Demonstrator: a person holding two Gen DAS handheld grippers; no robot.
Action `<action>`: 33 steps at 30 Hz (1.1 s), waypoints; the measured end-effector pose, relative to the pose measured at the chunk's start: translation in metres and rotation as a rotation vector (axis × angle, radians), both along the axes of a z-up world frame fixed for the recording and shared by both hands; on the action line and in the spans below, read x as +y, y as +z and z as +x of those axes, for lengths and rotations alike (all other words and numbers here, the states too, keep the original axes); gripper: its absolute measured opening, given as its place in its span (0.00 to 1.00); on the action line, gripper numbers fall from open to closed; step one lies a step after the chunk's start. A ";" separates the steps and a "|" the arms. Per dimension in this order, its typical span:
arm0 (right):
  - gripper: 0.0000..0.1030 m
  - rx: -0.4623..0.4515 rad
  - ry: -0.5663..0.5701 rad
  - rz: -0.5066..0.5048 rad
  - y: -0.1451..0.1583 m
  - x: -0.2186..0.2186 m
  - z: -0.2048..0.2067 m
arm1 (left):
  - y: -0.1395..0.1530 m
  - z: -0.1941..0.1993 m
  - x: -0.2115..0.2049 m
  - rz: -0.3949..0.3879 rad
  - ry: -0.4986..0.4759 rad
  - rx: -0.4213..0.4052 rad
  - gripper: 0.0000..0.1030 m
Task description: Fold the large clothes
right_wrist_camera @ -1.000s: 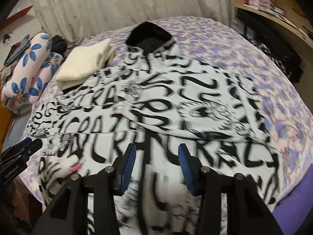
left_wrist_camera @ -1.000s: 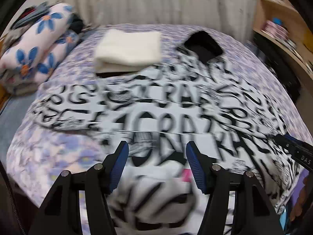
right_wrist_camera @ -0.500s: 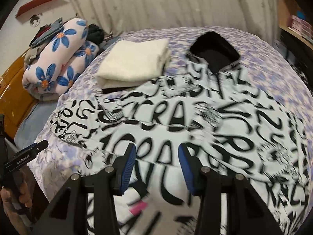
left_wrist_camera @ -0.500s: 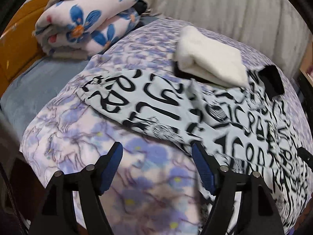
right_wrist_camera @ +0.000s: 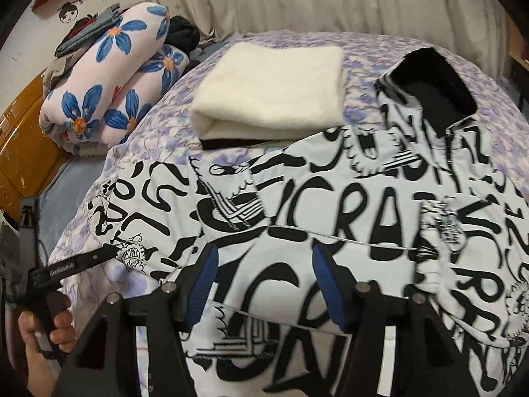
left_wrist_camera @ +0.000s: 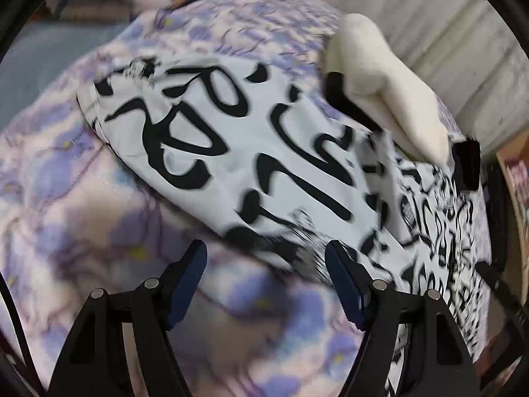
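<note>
A white jacket with black lettering (right_wrist_camera: 330, 205) lies spread over the purple floral bedspread (right_wrist_camera: 158, 122), filling the centre and right of the right wrist view; its black-lined collar (right_wrist_camera: 433, 89) sits at the upper right. One sleeve (left_wrist_camera: 205, 139) stretches toward the upper left of the left wrist view, flat on the bedspread (left_wrist_camera: 82, 231).

The left gripper (left_wrist_camera: 266, 281) hangs at the bottom centre of its own view, fingers parted and empty, just short of the sleeve's lower edge. In the right wrist view it appears at the lower left, held by a hand (right_wrist_camera: 43, 334), its tip at the sleeve's cuff.

The right gripper (right_wrist_camera: 266, 284) stands over the jacket's body at the bottom centre, jaws spreading apart with no cloth caught between the blue pads (right_wrist_camera: 205, 284).

A folded cream garment (right_wrist_camera: 271, 96) rests on the bed above the jacket, its lower edge touching or overlapping the jacket. A rolled floral quilt (right_wrist_camera: 109, 82) lies at the upper left, with dark clothes piled on it. No containers show.
</note>
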State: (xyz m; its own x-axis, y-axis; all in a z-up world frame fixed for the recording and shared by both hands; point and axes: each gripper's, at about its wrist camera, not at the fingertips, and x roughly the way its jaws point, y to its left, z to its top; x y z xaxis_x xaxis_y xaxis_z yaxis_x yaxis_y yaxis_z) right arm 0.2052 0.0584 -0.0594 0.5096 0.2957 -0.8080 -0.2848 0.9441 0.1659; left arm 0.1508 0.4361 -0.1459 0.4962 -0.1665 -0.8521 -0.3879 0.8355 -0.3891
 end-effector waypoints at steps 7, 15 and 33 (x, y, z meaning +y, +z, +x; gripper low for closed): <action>0.57 0.049 0.010 -0.020 -0.023 0.010 0.007 | -0.026 0.019 0.031 -0.090 0.089 -0.049 0.68; 0.57 0.088 -0.010 -0.008 -0.038 -0.004 0.001 | -0.015 0.028 0.030 0.090 0.224 -0.028 0.06; 0.57 -0.003 -0.243 0.112 0.003 -0.158 -0.040 | 0.146 0.028 -0.266 0.231 -0.300 -0.354 0.04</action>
